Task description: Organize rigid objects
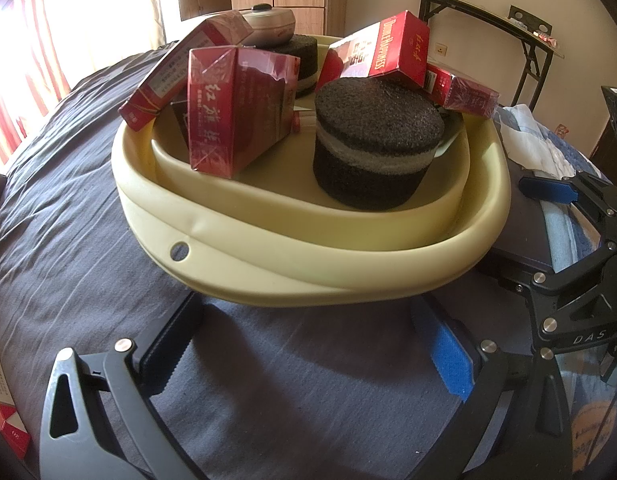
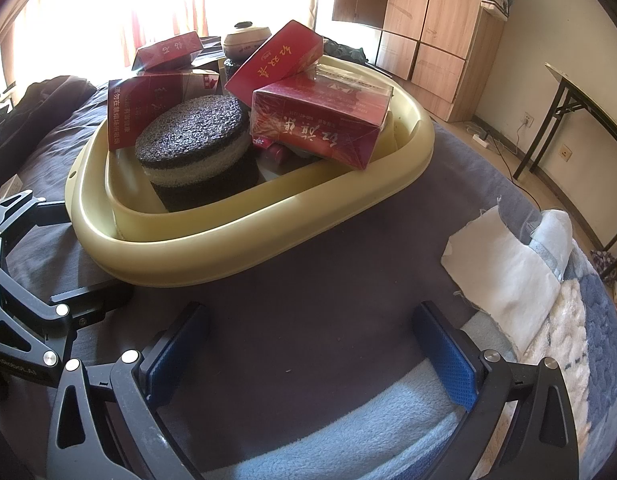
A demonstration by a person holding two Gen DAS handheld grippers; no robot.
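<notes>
With both my left hand-held gripper (image 1: 308, 344) and right hand-held gripper (image 2: 312, 340) open and empty over the bed (image 1: 68, 200), the basin (image 1: 268, 248) just ahead looks full, so I'd next fetch the stray red box (image 1: 4, 420) at near left

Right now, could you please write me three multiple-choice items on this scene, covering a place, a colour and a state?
1. Where is the near foam cylinder?
A. inside the basin
B. on the blanket
C. on the folding table

2. What colour is the basin?
A. blue
B. pale yellow
C. black

3. How is the left tool?
A. shut on a box
B. open, empty
C. holding the rim

Answers: 1 A, the rim surrounds it; 2 B, its wall is pale yellow; 3 B, its fingers stand apart over bare blanket.
</notes>
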